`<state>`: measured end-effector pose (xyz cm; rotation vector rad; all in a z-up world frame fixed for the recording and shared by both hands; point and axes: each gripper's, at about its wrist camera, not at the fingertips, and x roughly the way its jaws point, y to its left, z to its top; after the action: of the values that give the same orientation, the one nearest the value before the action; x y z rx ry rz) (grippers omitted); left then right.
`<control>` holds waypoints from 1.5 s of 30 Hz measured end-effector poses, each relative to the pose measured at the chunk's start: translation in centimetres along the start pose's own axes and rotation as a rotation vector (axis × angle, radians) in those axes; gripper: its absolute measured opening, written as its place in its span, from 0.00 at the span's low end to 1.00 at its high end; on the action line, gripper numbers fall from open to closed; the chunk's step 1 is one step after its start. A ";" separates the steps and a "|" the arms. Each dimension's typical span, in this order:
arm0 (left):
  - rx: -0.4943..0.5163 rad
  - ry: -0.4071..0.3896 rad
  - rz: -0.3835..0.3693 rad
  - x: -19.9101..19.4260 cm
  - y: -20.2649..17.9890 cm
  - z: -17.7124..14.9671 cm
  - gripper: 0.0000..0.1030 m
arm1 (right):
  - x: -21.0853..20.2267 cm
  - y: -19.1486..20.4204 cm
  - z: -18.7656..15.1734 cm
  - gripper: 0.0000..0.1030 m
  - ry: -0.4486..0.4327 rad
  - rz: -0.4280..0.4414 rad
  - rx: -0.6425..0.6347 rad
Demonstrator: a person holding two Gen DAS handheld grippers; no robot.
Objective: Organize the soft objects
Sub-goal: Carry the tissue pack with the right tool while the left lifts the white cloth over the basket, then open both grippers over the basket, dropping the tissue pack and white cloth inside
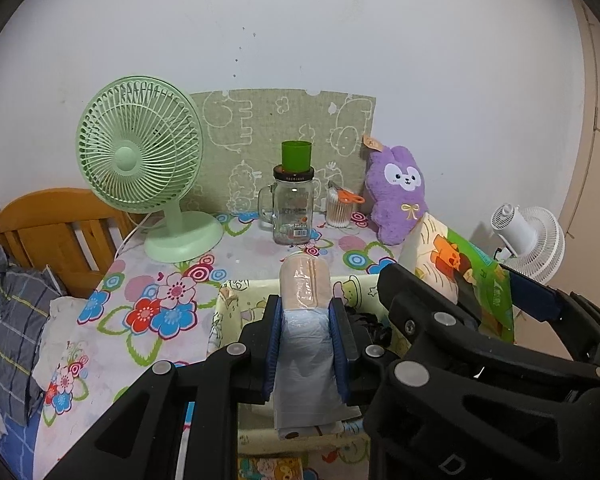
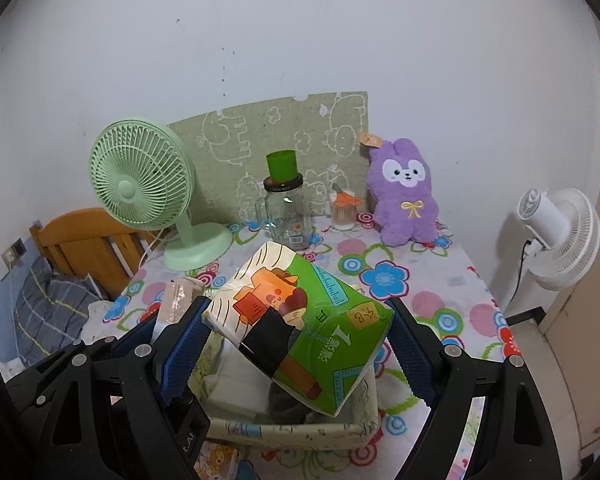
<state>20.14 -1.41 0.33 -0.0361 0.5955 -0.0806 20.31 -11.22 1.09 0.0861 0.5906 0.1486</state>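
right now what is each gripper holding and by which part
Left gripper clamps a roll of grey plastic bags across its middle. Right gripper holds a green tissue pack by its ends.

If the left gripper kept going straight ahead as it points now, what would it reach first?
Probably the glass jar. The left gripper, shut on a roll of bags, points right at it across bare tablecloth; depth is hard to judge.

Green fan (image 1: 140, 160); glass jar (image 1: 290, 212); white fan (image 2: 556, 236).
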 end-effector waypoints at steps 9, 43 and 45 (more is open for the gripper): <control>-0.009 0.023 -0.017 2.8 0.2 0.9 0.21 | 2.5 -0.7 0.9 0.85 0.001 0.007 0.015; -0.021 0.168 0.068 6.4 3.1 -1.2 0.77 | 9.4 1.3 -1.0 0.86 0.144 0.144 0.024; -0.023 0.171 0.065 6.4 3.1 -1.2 0.77 | 9.4 1.3 -1.1 0.86 0.144 0.143 0.035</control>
<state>24.94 1.08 -4.45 -0.0320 0.7675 -0.0134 27.27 -8.36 -4.85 0.1525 0.7309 0.2846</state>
